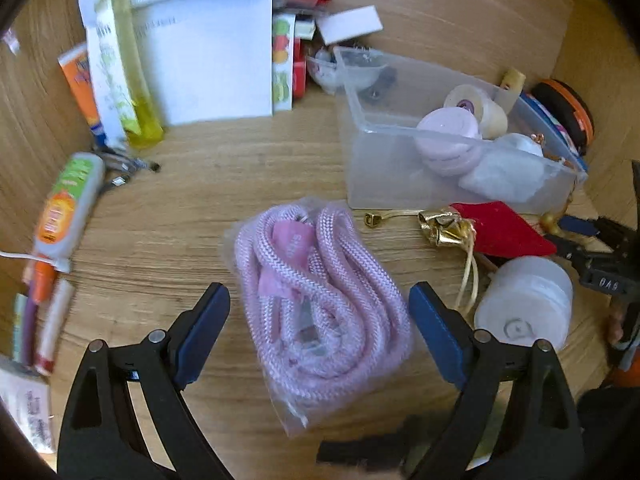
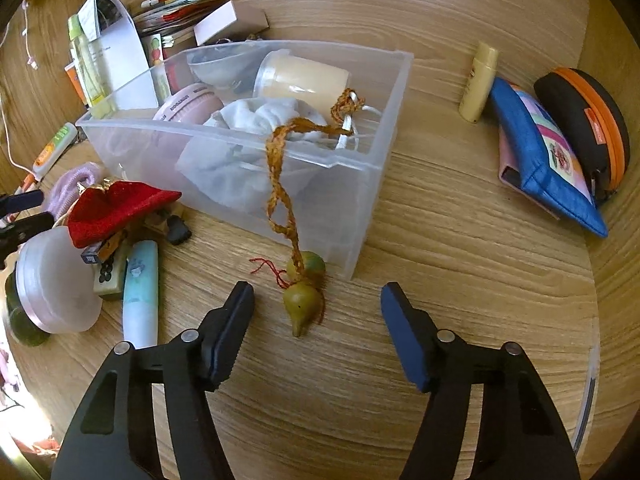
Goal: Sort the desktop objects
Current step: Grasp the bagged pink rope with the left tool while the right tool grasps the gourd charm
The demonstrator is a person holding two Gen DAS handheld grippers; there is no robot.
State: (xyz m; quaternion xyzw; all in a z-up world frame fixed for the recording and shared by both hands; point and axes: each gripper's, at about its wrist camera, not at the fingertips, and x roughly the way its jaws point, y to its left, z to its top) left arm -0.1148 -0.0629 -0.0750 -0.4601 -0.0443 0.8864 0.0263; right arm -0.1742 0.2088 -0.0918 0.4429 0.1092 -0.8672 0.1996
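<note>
On the wooden desk [image 1: 248,168], little writing could be read: the printing on the white sheets of paper [image 1: 212,64] at the far left was blurred, and the label on the pink rope's band was too smeared to make out. That pink braided rope [image 1: 320,280] lay coiled in a clear crinkled plastic bag, near the middle of the desk. The left gripper [image 1: 320,308] hung over it with its blue pads spread wide on either side of the bag, not pressing it. Further right stood a clear plastic bin [image 2: 360,184], rectangular and smooth-walled, holding a pale pink round case [image 2: 188,106], a crumpled white cloth [image 2: 256,120] and a cream cylinder [image 2: 304,76]. A braided orange cord [image 2: 276,176] draped over the bin's near wall down to two small green gourd-shaped charms [image 2: 300,300] on the desk. The right gripper [image 2: 316,312] stood about half open around the nearer charm, its pads clear of it. A red velvet pouch [image 2: 116,208] lay to the bin's left, and a blue fabric pouch [image 2: 540,152] to its right.
</note>
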